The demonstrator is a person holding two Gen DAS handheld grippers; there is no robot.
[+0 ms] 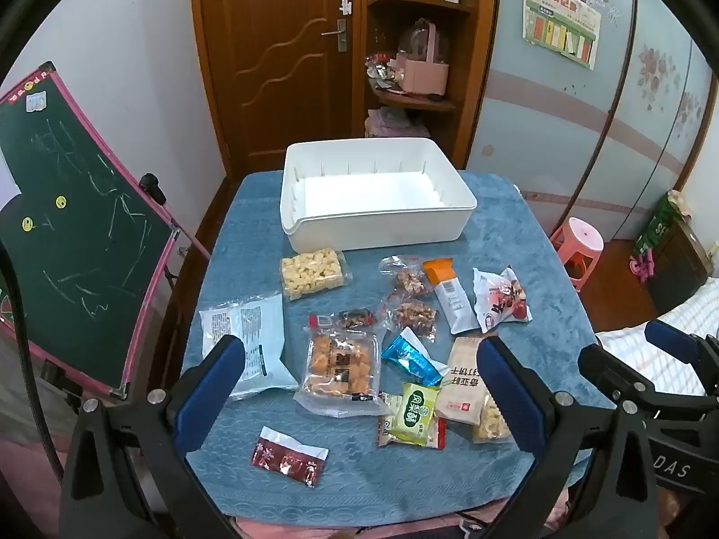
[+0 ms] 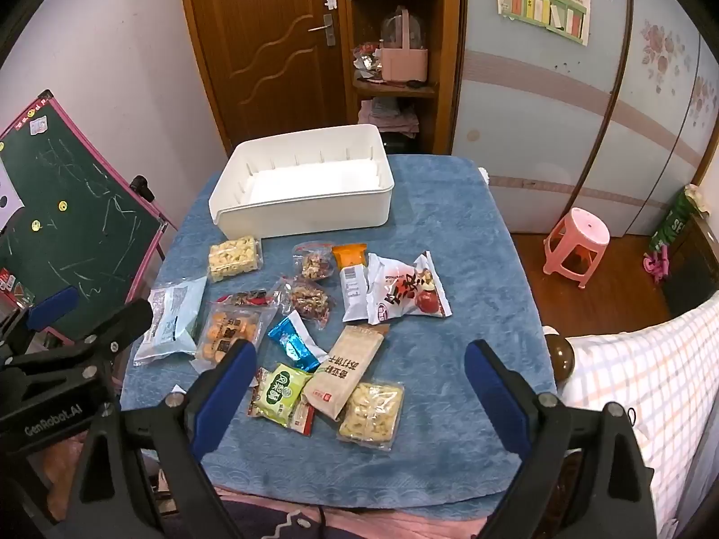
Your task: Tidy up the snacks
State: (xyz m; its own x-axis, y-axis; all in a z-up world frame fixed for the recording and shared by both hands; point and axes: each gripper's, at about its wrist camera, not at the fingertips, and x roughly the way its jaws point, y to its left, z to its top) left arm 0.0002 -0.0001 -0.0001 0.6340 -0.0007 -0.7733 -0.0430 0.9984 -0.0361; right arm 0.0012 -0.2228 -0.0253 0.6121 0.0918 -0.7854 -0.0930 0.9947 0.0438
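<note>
An empty white bin point(image 1: 375, 220) point(image 2: 310, 215) stands at the far side of a blue-covered table point(image 1: 530, 242) point(image 2: 454, 233). Several snack packets lie scattered in front of it: a pack of yellow puffs point(image 1: 314, 273) point(image 2: 234, 258), a pale blue bag point(image 1: 251, 346) point(image 2: 173, 314), an orange biscuit pack point(image 1: 341, 366) point(image 2: 229, 330), a red-and-white bag point(image 1: 501, 301) point(image 2: 406, 292), a green packet point(image 1: 413, 408) point(image 2: 281, 393), a dark red sachet point(image 1: 288, 456). My left gripper point(image 1: 361, 386) hovers open and empty above the near packets. My right gripper point(image 2: 361, 388) is open and empty too.
A green chalkboard easel point(image 1: 76, 224) point(image 2: 67, 206) stands left of the table. A pink stool point(image 1: 577, 251) point(image 2: 577, 240) is on the floor at right. A checked bed cover point(image 2: 638, 382) borders the near right. A wooden door and shelf stand behind.
</note>
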